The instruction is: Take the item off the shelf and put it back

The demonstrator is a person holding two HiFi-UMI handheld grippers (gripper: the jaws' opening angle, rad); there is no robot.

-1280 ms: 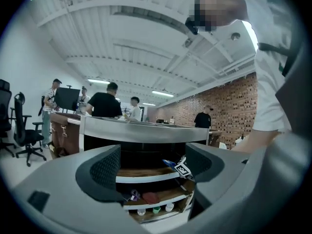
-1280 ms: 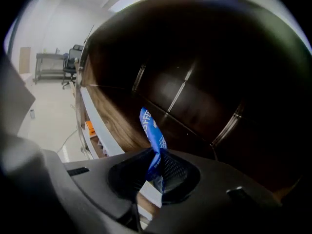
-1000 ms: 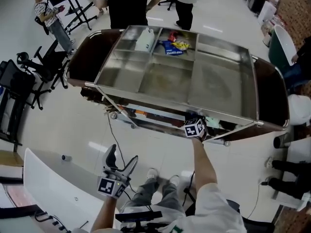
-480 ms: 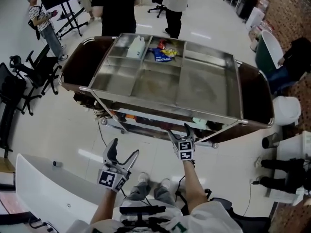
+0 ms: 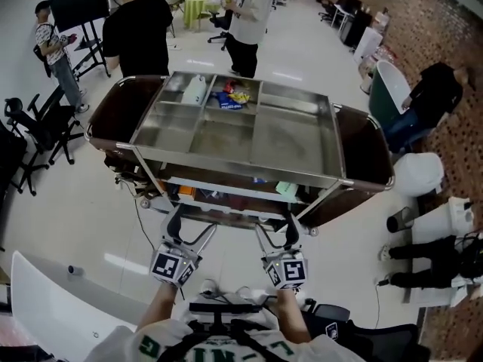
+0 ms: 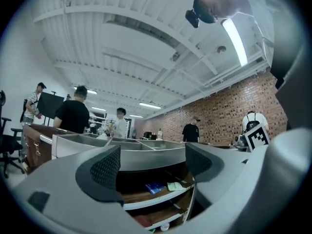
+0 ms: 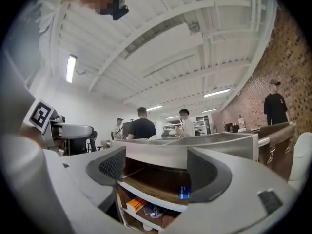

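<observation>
- Both tools are hanging free in front of the person: the left gripper (image 5: 190,228) is holding its jaws wide apart with nothing between them, and the right gripper (image 5: 274,231) is also standing released and empty.
- Both are pointing at the long serving cart (image 5: 366,149), well apart from it, and its steel top tray (image 5: 226,164) is carrying a white bottle (image 5: 195,90) and some snack packets (image 5: 232,96) at the far side.
- Under the tray, the wooden middle shelf (image 6: 151,201) is keeping the likely items of the task. I cannot tell for sure which one is meant.
- A pale green flat pack (image 5: 285,189) is lying near the front edge of this shelf, and a small blue packet (image 7: 184,192) is lying just beside it.
- Both are looking thin, light and soft, with a smooth wrapper that is probably slipping easily. I am judging that a gentle pinch across the front edge is best, coming in low under the tray.
</observation>
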